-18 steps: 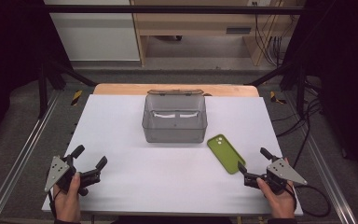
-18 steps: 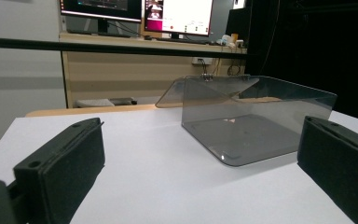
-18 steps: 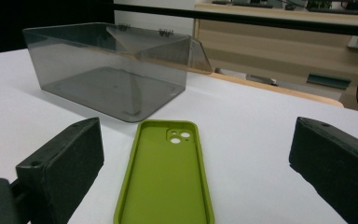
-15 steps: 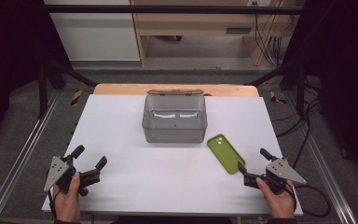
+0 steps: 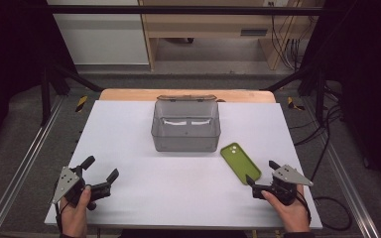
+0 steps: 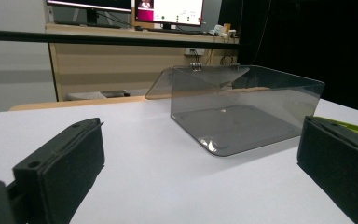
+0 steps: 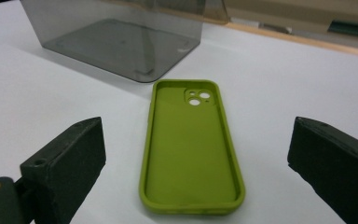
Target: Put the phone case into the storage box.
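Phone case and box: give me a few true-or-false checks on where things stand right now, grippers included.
1. The green phone case lies hollow side up on the table. True.
2. The case is inside the clear grey box. False: it lies on the table beside the box, apart from it.
3. The right gripper is shut on the case. False: its jaws are open, the case lying ahead between them.
4. The left gripper is open and holds nothing. True.
5. The box's lid is closed. False: it is swung open at the back.
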{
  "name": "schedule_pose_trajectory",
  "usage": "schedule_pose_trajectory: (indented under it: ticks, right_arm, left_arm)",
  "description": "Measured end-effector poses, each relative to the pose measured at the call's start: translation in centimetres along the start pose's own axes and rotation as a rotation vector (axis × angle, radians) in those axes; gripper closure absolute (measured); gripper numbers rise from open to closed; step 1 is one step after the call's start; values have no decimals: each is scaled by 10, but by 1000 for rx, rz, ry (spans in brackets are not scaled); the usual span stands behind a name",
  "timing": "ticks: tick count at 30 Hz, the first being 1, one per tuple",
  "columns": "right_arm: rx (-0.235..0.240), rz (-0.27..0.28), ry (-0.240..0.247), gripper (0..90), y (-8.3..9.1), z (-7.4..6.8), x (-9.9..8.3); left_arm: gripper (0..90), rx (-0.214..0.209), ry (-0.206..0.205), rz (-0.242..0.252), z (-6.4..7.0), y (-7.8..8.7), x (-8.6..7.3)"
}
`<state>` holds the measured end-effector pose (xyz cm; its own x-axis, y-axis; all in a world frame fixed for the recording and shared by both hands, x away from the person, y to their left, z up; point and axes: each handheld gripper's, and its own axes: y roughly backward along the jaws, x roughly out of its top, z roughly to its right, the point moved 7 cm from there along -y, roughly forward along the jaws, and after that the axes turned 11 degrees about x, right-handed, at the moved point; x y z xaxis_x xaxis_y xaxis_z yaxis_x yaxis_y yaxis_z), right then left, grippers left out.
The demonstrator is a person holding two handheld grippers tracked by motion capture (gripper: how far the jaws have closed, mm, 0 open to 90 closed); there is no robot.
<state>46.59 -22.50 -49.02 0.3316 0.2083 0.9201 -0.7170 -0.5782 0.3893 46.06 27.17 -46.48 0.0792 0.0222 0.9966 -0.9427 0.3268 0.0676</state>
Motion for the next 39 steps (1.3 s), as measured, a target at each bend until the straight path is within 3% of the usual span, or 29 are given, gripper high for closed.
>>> schedule_pose_trajectory:
  ticks: [5, 10, 11, 12, 13, 16, 21, 25, 28, 29, 32, 34, 35, 36, 37, 38, 39]
  right_arm:
    - [58, -49, -25, 42, -15, -10, 12]
    - [96, -182, -24, 47, -39, -13, 22]
    - [96, -182, -24, 47, -39, -13, 22]
    - [118, -260, -24, 56, -50, -12, 23]
    - [118, -260, -24, 56, -50, -12, 23]
    - [112, -360, -22, 93, -62, -6, 25]
    - [127, -408, -14, 114, -71, -3, 33]
    - [132, -438, -37, 150, -75, 3, 38]
    - [135, -456, -45, 291, -76, 11, 41]
    - [135, -456, -45, 291, -76, 11, 41]
    - [137, -445, -59, 474, -75, 15, 42]
    - [135, -473, -60, 635, -74, 17, 39]
    - [135, -473, -60, 635, -74, 17, 39]
    - [128, -486, -66, 747, -75, 18, 34]
    - [128, -486, -66, 747, -75, 18, 34]
    - [123, -493, -69, 826, -76, 19, 30]
    - [121, -495, -70, 851, -76, 20, 29]
  left_arm:
    - [4, 7, 12, -2, 0, 0, -1]
    - [4, 10, 12, 0, -1, 1, 0]
    - [4, 10, 12, 0, -1, 1, 0]
    - [4, 10, 14, -5, -1, 1, -1]
    - [4, 10, 15, -7, 0, 0, -1]
    - [4, 7, 9, -9, 1, 0, -2]
    - [4, 8, 16, -9, 0, 1, -2]
    - [5, 13, 14, -15, -1, 0, -3]
    - [4, 6, 15, -13, 0, 0, -3]
    - [4, 6, 15, -13, 0, 0, -3]
    - [4, 6, 19, -16, 0, -1, -3]
    - [4, 6, 21, -17, 0, -1, -4]
    - [4, 6, 21, -17, 0, -1, -4]
    - [5, 7, 17, -17, -1, -1, -3]
    - [4, 7, 17, -17, -1, -1, -3]
    - [4, 8, 20, -16, -1, -1, -3]
    - [4, 8, 19, -17, -1, -1, -3]
